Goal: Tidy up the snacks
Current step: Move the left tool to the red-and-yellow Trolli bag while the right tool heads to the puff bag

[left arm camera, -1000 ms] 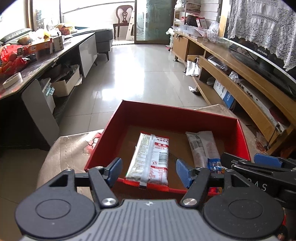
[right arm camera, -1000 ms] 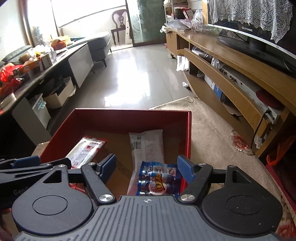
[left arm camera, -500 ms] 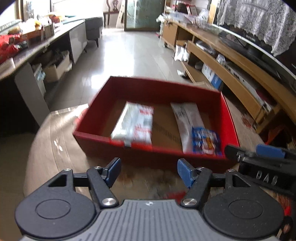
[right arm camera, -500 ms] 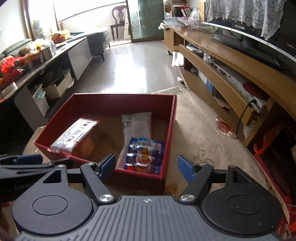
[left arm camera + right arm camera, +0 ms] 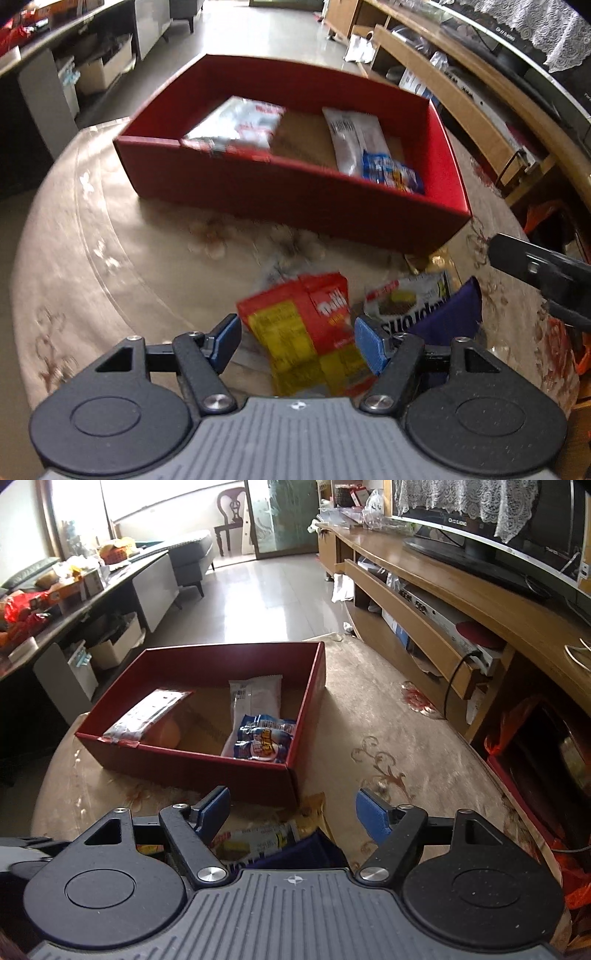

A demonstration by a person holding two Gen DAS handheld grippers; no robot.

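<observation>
My left tool [image 5: 297,338] hangs spread over the red-and-yellow snack bag [image 5: 310,332], just in front of the red box [image 5: 295,192]. My right tool [image 5: 293,812] is also spread, empty, near the box's front corner.

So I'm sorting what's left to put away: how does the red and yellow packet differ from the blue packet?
The red and yellow packet lies outside the red box on the tablecloth; the blue packet already lies inside it. The red and yellow packet lies on its own; the blue packet overlaps a white packet. Both are soft snack packets lying flat.
</observation>
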